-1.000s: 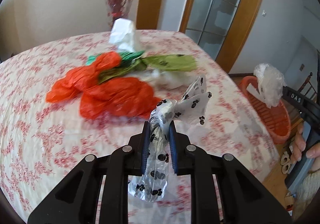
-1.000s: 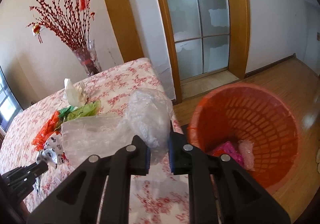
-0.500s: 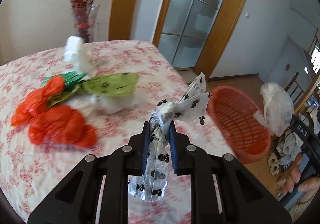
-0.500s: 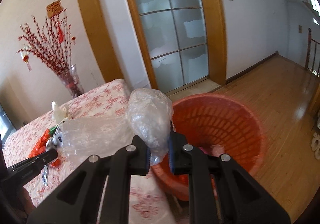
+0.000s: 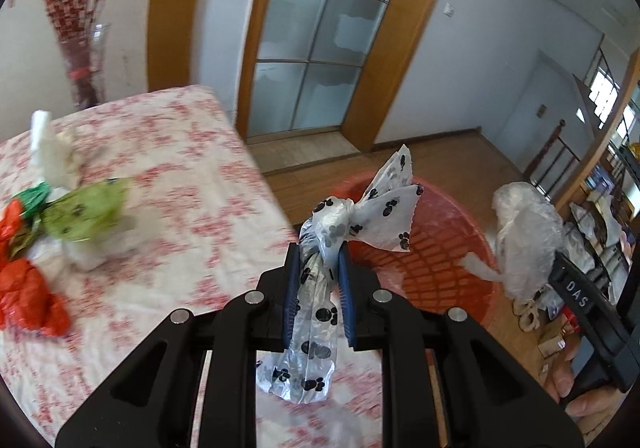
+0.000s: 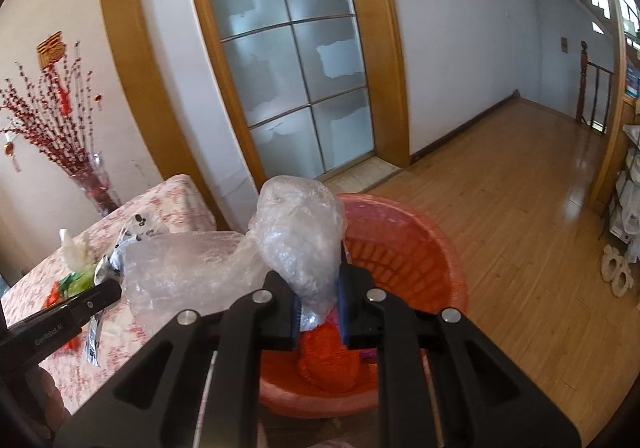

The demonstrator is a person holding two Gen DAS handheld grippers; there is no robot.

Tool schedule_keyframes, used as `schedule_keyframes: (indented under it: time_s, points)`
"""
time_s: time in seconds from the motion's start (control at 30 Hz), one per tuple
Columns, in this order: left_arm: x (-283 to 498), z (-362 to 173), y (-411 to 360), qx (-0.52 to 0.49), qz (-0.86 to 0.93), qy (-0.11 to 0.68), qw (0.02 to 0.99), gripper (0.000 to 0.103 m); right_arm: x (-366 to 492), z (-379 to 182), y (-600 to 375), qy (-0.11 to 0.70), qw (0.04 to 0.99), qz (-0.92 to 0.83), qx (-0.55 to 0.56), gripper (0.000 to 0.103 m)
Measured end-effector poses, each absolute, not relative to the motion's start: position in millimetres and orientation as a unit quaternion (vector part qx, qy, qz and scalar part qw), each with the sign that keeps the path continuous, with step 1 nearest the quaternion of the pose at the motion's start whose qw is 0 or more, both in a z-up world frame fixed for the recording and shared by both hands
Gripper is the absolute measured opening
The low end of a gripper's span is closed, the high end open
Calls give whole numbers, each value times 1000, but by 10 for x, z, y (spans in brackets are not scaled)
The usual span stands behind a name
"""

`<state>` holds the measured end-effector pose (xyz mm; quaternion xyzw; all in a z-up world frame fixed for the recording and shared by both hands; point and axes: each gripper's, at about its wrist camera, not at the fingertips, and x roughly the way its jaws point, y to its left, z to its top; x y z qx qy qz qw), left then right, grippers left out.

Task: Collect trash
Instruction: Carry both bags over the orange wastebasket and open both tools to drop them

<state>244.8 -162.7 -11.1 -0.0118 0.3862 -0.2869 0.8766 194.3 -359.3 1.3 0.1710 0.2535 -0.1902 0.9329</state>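
Both tools loaded at the orange basket

Your left tool pinches the paw-print bag; your right tool pinches clear plastic above it.

A home: floral-clothed table, vase of red branches, wood floor.

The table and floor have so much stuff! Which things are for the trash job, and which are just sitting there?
For the job: paw-print bag in the left gripper; clear plastic bag in the right gripper; orange basket; green bag, orange bags and white bag on the table.

Just sitting there: vase of red branches; slippers.
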Motion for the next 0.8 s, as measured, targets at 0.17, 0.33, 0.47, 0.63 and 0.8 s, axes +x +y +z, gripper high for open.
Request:
schedule_keyframes:
  time_s: [0.17, 0.33, 0.47, 0.63, 0.8]
  points:
    - [2488, -171, -1943, -3, -307, 394, 866, 18, 1959, -38, -3754, 259, 929, -202, 173, 15]
    - [2513, -237, -2168, 4, -317, 402, 859, 18, 2000, -105, -3899, 268, 923, -209, 179, 15]
    - [2528, -301, -2324, 7, -322, 410, 853, 18, 2052, -164, -3982, 276, 919, -215, 179, 15]
    - [2549, -353, -2438, 11, -324, 418, 849, 18, 2108, -213, -4059, 281, 916, -219, 183, 16]
    - [2560, -395, -2525, 10, -325, 426, 844, 18, 2163, -254, -4128, 285, 913, -223, 188, 16]
